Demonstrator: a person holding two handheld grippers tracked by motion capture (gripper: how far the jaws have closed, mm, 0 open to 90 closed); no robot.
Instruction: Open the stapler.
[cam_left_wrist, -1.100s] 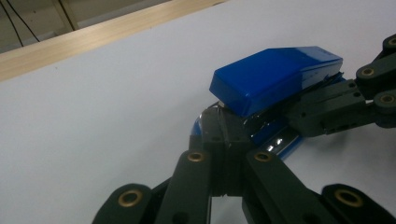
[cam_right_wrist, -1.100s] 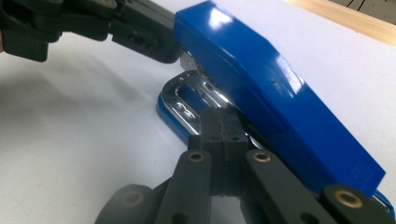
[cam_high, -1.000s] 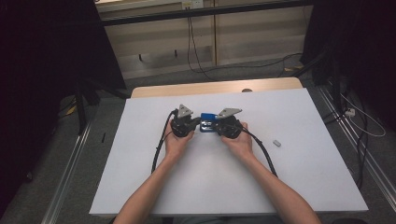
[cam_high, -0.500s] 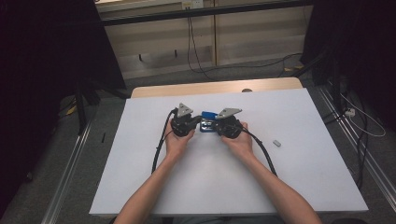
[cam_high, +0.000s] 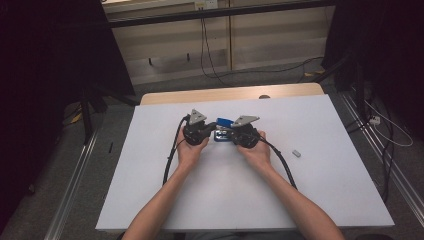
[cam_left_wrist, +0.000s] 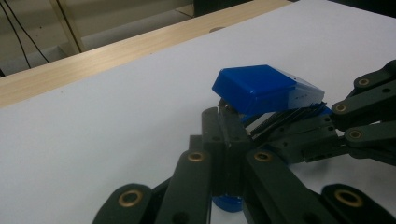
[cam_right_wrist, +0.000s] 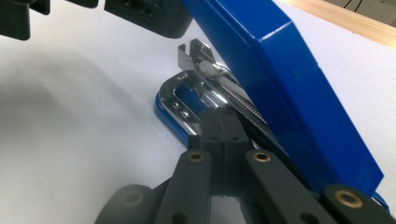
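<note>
1. Where the left gripper points across the table, its two black jaws stand pressed together with no gap, their tips right under the raised blue lid of a stapler; whether they pinch any part of it I cannot tell.
2. Seen from the right gripper view, the right gripper is likewise clenched, jaws flat against each other, their tips at the stapler where the chrome staple channel and its spring rod lie bare beneath the open blue lid; the tips touch or nearly touch that metal, and a hold cannot be made out.
3. From the high view, the left gripper and the right gripper face each other, each held in one hand, and the stapler sits between them, at both sets of tips.
4. Its blue base rests on the white table top, with the lid tilted up away from the base.
5. Behind the stapler runs the wooden edge strip of the table.
6. Well apart to the right lies a small grey piece on the white surface.
7. Black cables trail from the grippers back along the forearms.
</note>
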